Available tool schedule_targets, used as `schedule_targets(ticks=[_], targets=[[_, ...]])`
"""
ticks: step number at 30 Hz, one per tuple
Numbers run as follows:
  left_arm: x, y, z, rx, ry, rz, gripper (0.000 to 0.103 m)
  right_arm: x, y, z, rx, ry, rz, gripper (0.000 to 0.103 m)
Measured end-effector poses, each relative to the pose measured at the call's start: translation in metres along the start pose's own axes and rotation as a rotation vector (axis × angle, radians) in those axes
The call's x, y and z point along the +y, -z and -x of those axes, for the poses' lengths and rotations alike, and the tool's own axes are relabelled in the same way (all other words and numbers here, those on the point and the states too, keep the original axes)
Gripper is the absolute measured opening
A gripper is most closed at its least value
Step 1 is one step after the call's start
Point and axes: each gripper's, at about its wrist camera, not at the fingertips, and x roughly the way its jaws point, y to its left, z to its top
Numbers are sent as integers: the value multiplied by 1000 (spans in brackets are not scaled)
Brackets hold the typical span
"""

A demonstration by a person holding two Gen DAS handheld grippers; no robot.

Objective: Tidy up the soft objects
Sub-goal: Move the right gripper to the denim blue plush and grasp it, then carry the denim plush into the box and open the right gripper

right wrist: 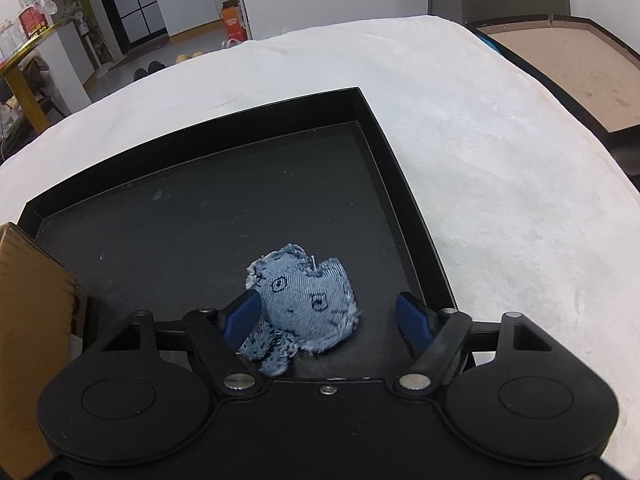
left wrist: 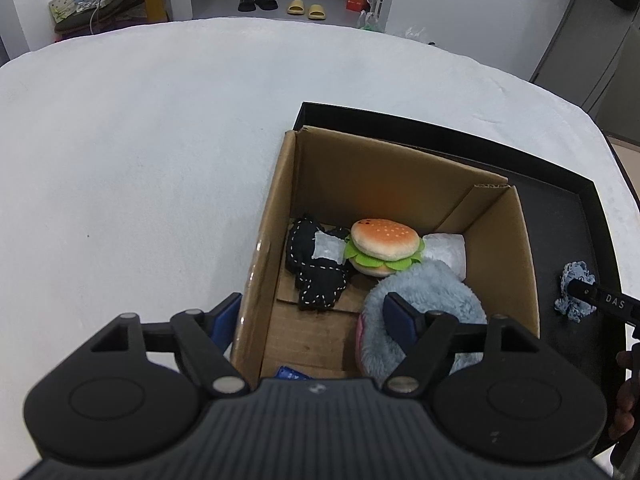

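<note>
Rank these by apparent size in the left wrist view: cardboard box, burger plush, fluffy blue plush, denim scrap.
1. cardboard box
2. fluffy blue plush, though it is nearer the camera
3. burger plush
4. denim scrap, partly hidden by the right gripper

Pale-blue stitched denim toy [right wrist: 306,300], black tray [right wrist: 200,216]

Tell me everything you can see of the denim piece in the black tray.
The denim piece is a small crumpled scrap of pale blue twill with frayed, fuzzy edges, darker stitched marks and a darker patch at its near end. It lies bunched on the floor of the black tray, near the right wall. The right gripper straddles it; the left blue finger touches it, the right one stands clear.
</note>
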Motion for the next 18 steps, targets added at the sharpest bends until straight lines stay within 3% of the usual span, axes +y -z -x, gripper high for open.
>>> schedule_targets(ticks=[3,4,7,10,18], targets=[[0,0,1,1,1,-2,74,3,-1,-3,-4,3,13,73],[0,0,1,1,2,-2,74,4,0,-2,-8,5,20,68],[1,0,1,1,6,-2,74,9,-1,1,-12,-9,39,34],[2,0,1,0,11,0,74,12,-2,5,-8,-15,44,22],[7,0,4,-8,30,10,74,25,-2,24,-22,-33,64,21]])
